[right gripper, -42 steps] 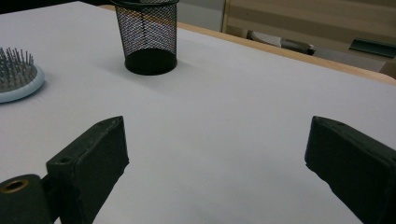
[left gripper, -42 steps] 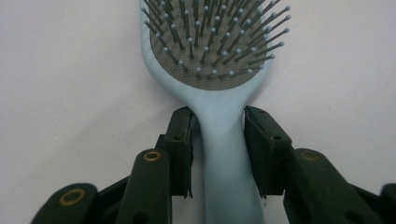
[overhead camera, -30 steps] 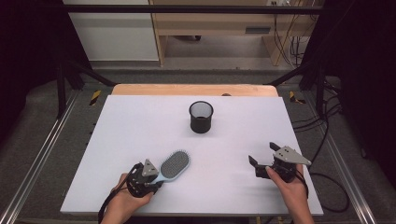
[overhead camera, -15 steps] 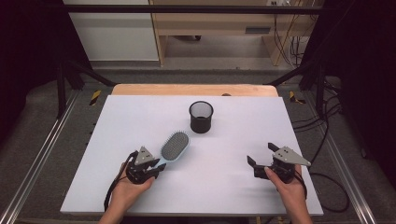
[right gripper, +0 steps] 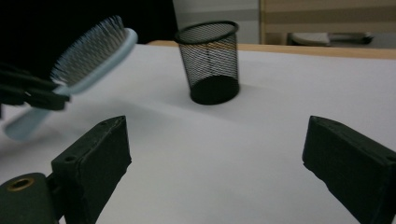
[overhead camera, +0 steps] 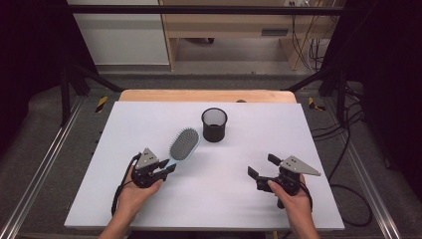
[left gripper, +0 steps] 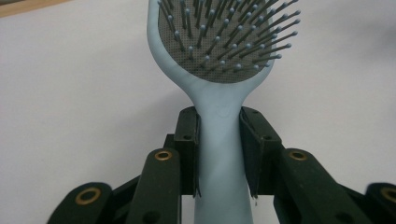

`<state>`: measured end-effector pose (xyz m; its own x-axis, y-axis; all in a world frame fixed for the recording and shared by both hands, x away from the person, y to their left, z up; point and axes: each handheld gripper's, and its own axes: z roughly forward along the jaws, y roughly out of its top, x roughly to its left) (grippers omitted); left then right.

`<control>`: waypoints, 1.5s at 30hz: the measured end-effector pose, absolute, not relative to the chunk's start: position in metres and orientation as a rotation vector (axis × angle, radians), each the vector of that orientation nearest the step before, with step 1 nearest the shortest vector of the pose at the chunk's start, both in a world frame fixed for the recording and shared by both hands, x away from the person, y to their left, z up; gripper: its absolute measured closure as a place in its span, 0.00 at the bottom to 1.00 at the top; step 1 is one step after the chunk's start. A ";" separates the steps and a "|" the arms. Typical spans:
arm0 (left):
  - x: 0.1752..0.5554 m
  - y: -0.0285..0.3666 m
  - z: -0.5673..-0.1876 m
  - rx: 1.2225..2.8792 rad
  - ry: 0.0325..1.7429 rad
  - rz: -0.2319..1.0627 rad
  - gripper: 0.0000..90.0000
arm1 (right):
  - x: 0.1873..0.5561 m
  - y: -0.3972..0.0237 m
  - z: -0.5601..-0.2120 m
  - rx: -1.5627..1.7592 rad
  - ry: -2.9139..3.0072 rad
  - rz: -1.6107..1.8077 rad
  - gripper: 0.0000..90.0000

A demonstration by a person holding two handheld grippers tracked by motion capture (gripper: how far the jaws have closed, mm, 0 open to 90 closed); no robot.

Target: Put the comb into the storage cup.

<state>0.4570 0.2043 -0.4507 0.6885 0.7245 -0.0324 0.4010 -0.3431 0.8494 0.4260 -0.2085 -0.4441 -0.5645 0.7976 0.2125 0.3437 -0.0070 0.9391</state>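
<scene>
one hairbrush, one mesh cup and two claws are on view over the white table. the left claw sits toward the near left part of the table, held in one hand, and it is clamped on the pale blue handle of the hairbrush; in the left gripper view the two black jaws press on either side of the handle just below the oval head, whose grey pad of bristles faces the camera. in the high view the hairbrush head points away from the claw toward the far edge and a little to the right, ending just beside the mesh cup without touching it. in the right gripper view the hairbrush slopes up above the table surface, head higher than the handle end. the mesh cup is black, round, upright and open at the top, standing near the middle of the table toward the far edge. the right claw hangs over the near right part of the table in the other hand, well apart from both the hairbrush and the mesh cup; its jaws stand wide apart with nothing between them but bare table
</scene>
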 end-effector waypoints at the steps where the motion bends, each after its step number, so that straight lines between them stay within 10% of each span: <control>1: 0.456 0.204 -0.450 1.960 0.869 0.443 0.77 | 0.426 -0.206 -0.442 1.182 1.889 1.622 0.10; 24: 0.444 0.201 -0.444 1.846 0.819 0.463 0.77 | 0.469 -0.095 -0.406 1.068 1.987 1.825 0.06; 45: 0.435 0.180 -0.447 1.848 0.759 0.460 0.77 | 0.459 -0.080 -0.430 1.104 1.992 1.919 0.06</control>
